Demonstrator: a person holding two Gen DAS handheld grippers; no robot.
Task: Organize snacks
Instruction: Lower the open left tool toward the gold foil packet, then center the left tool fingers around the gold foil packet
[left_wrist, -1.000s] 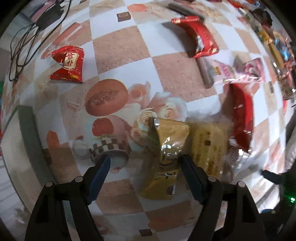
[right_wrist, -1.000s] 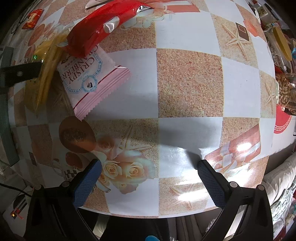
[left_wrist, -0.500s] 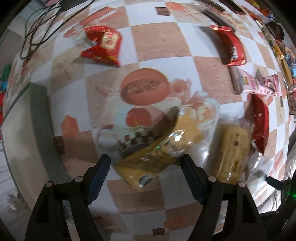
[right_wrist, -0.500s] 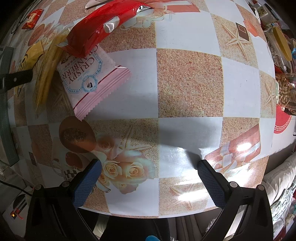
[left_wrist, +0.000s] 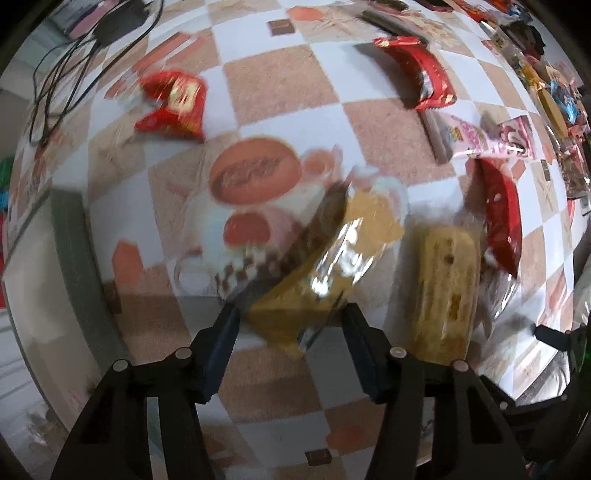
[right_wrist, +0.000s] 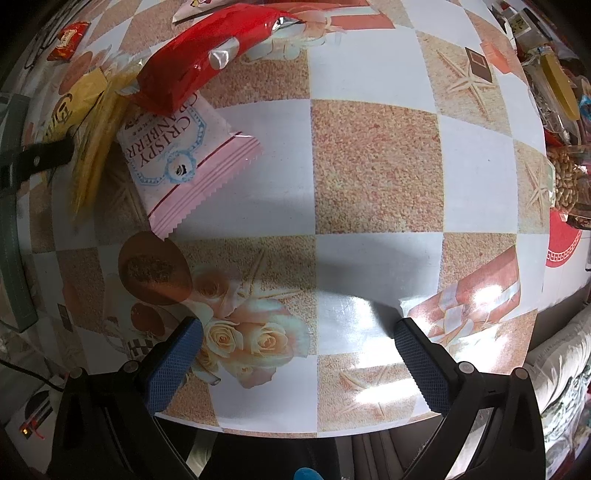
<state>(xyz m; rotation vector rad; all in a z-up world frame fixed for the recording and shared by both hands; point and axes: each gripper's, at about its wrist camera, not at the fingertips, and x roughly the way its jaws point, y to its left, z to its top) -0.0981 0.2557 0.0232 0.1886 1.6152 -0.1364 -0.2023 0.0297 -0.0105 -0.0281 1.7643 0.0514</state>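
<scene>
Jaws: left gripper (left_wrist: 290, 325) just closing round gold packet (left_wrist: 317, 273), contact unclear; right gripper (right_wrist: 297, 341) wide, empty.

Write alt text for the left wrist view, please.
The left claw has just been closing around a gold snack packet on a checkered tablecloth. A yellow cake bar lies beside it, with red packets farther off.

My left wrist view is smeared by motion blur, worst on the gold packet (left_wrist: 325, 266) ahead of the fingers. My right view is sharp, with glare on the tablecloth (right_wrist: 480, 295) near the right fingertip. Fisheye bends both edges.
</scene>
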